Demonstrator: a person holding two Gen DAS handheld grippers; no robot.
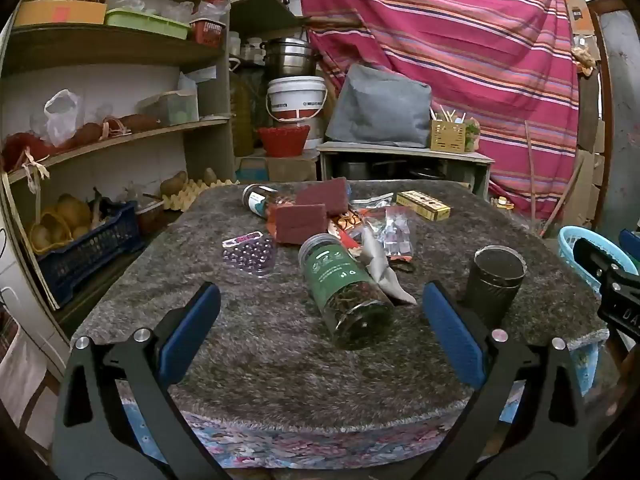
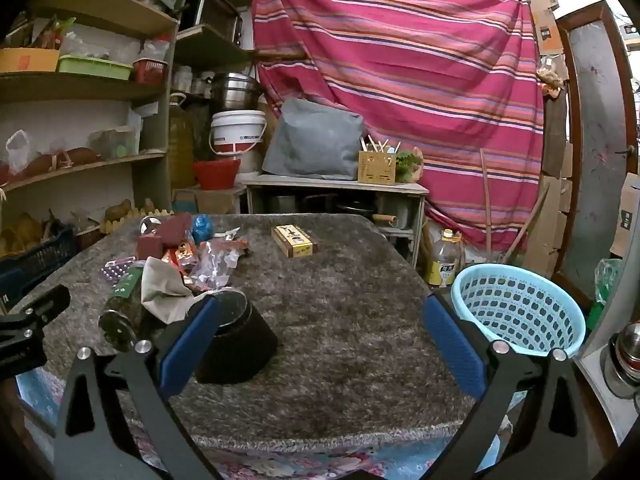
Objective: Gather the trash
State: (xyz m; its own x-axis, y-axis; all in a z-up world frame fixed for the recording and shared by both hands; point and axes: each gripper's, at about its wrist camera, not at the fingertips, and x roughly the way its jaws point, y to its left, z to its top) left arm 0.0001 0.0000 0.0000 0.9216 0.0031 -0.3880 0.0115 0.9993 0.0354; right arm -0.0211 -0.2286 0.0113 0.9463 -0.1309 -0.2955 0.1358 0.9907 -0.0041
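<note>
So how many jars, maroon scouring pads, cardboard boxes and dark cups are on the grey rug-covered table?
Clear plastic jars lying down: 2 (green-labelled, blue-labelled)
Maroon rectangular scouring pads: 2 ()
Yellow cardboard box: 1
Dark cylindrical cup: 1
Total: 6

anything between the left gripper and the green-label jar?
Nothing visible. The left hand-held gripper is open, and the green-label jar lies on its side on the rug just ahead of the blue pads, with bare rug between.
</note>
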